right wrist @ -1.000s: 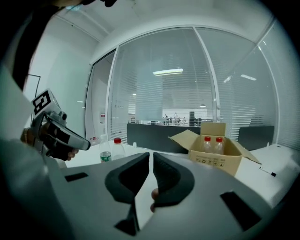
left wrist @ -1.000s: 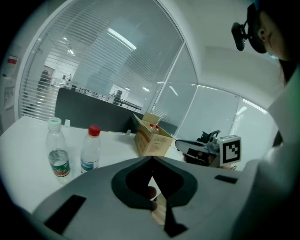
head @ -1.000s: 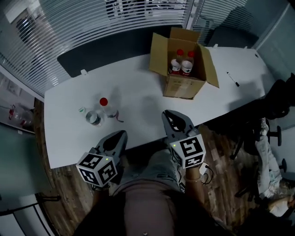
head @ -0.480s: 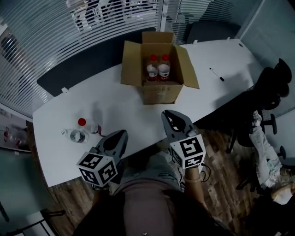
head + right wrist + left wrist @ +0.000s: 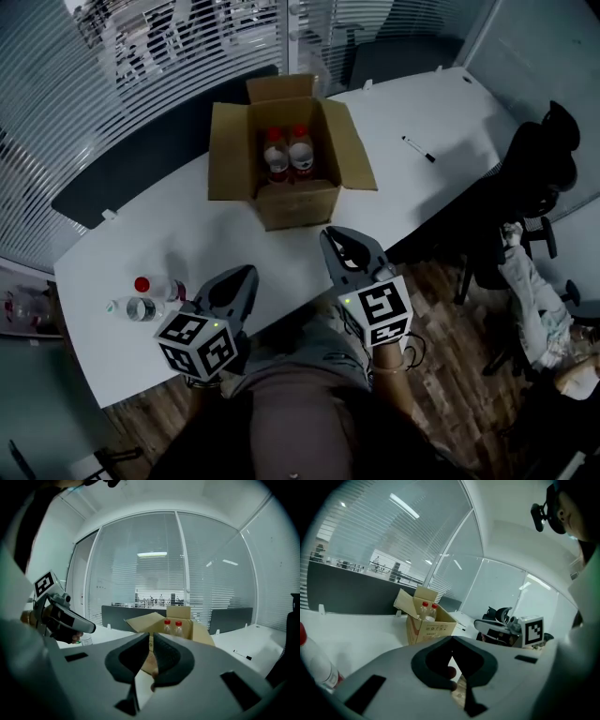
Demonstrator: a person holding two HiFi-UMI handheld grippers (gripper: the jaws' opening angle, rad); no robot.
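An open cardboard box (image 5: 281, 183) stands on the white table (image 5: 187, 244) with two red-capped bottles (image 5: 287, 157) upright inside it. My left gripper (image 5: 246, 273) hovers over the table's near edge, shut and empty, left of the box. My right gripper (image 5: 327, 235) is also shut and empty, just in front of the box. In the left gripper view the box (image 5: 425, 626) lies ahead past the left gripper (image 5: 451, 641), and a red-capped bottle (image 5: 313, 660) shows at the left edge. In the right gripper view the box (image 5: 174, 629) sits straight beyond the right gripper (image 5: 151, 637).
Two loose bottles (image 5: 141, 295) rest at the table's left end, one with a red cap and one with a green cap. A black marker (image 5: 417, 149) lies at the right end. Black office chairs (image 5: 539, 155) stand to the right, and a dark partition runs behind the table.
The head view has shifted right along the table: the box sits more central, the loose bottles slid left. The left gripper view turned toward the box. Both grippers stay shut.
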